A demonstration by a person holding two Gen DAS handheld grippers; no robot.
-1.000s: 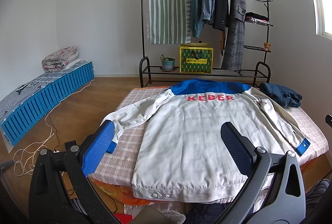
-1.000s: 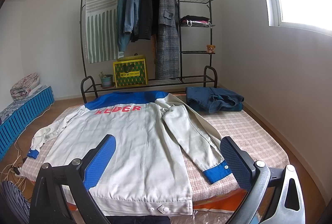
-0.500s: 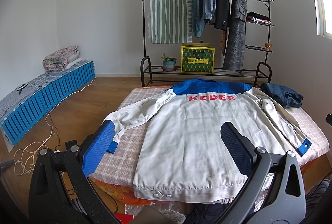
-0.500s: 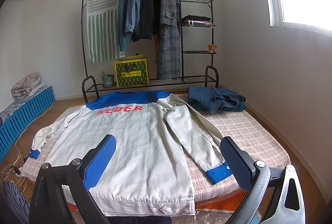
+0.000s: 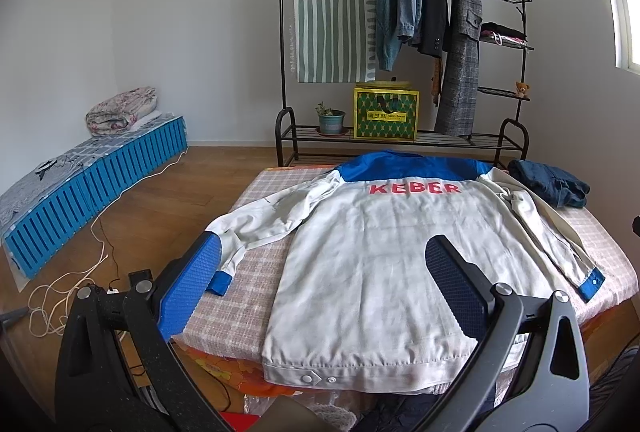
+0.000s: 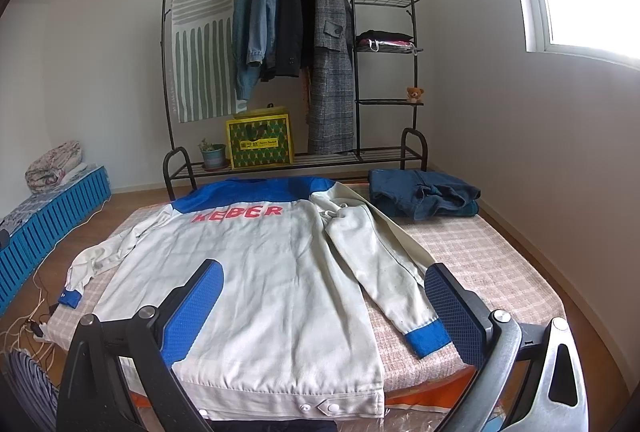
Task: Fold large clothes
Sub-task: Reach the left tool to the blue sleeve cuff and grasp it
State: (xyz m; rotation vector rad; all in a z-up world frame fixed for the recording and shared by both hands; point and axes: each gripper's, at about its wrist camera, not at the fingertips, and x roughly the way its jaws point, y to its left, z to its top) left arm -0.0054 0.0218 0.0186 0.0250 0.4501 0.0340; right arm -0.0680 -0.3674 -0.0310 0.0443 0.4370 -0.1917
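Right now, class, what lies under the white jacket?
The jacket lies flat on a checked cover over a table; orange cloth shows beneath at the near edge. Anything under the jacket's body is hidden.

This is a bedroom in a home. A bed [image 6: 472,260] sits in the middle. Behind the bed, a black clothes rack [image 6: 288,72] holds hanging coats, a plant pot [image 6: 213,154] and a tiny teddy bear [image 6: 415,94].
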